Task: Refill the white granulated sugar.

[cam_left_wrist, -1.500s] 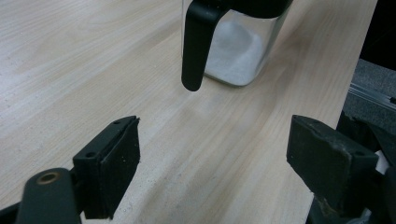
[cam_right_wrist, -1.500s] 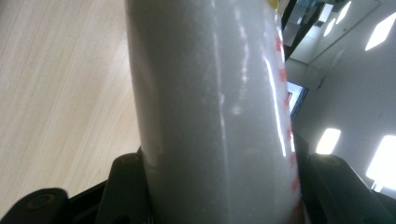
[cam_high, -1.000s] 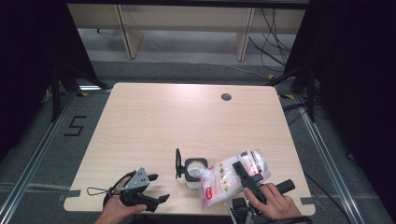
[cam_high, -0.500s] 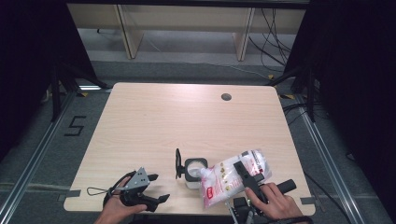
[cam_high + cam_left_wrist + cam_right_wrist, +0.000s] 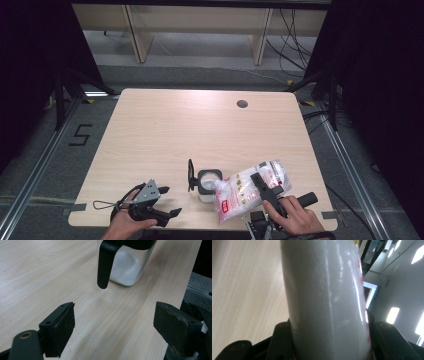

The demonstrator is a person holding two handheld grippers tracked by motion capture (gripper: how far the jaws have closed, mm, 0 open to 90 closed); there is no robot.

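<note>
Standing near the lower middle of the high view, a small square glass jar (image 5: 209, 184) has its black hinged lid (image 5: 190, 175) flipped up at its left side. White grains lie in its bottom, a shallow layer that shows clearly through the clear wall at the top centre of the left gripper view (image 5: 127, 267), where the black lid hangs down in front of the glass.

Tilted over the jar from the lower right is a plastic bag (image 5: 250, 189) — clear film packed with white grains, printed with red marks and a red-edged label near its lower end. Its upper left corner reaches to the jar's rim; whether grains are falling I cannot tell. In the right gripper view the bag (image 5: 324, 297) fills the middle as a taut, glossy white column with red print along its right edge.

The right gripper (image 5: 264, 188) pinches the bag, one black pad pressed to each flank. At the lower left, the left gripper (image 5: 167, 202) rests on the wooden table (image 5: 200, 125) with its jaws spread wide on nothing — well apart from the jar.
</note>
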